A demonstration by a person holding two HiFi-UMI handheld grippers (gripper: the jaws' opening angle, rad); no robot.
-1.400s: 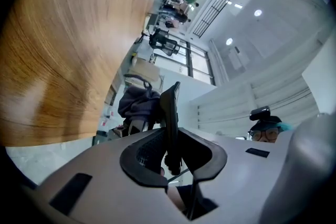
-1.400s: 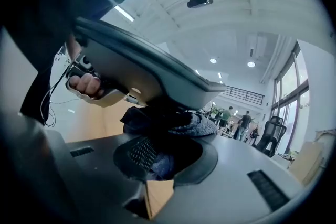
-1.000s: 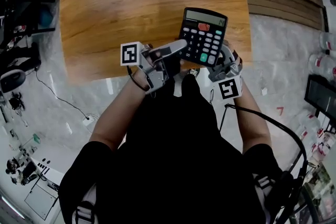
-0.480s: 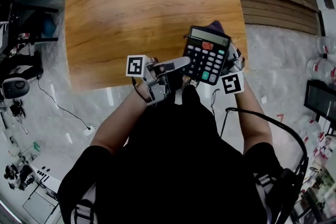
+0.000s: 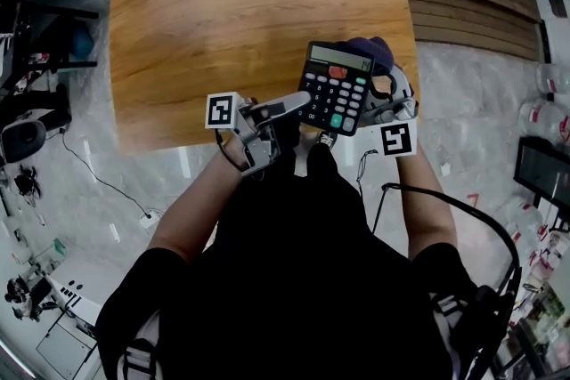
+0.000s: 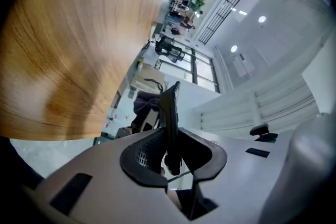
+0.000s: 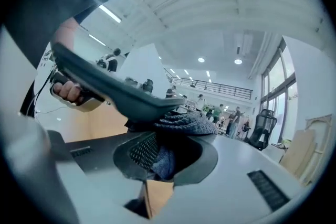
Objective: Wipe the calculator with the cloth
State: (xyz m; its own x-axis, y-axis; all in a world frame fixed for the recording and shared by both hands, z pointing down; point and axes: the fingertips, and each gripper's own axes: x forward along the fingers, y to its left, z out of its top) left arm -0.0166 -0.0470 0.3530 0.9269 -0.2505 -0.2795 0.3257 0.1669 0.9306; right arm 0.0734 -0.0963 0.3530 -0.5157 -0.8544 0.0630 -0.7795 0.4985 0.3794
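"The flat black plastic calculator (image 5: 337,87) has pale grey keys, plus one red key near the top and one green key lower down."

"Its display strip is a dull grey-green. What about the soft knitted cloth (image 5: 374,51)?"

"Dark bluish-purple, ribbed in fine rows."

"The round-cornered wooden table (image 5: 240,13) is a warm honey-brown, streaked with darker grain."

"The left gripper (image 5: 303,100) and the right gripper (image 5: 383,93) are both light grey, and each has black square markers on white faces."

"Their pads (image 7: 142,152) are black with a dotted mesh pattern. The smooth floor (image 5: 481,93) is pale grey with whitish mottling."
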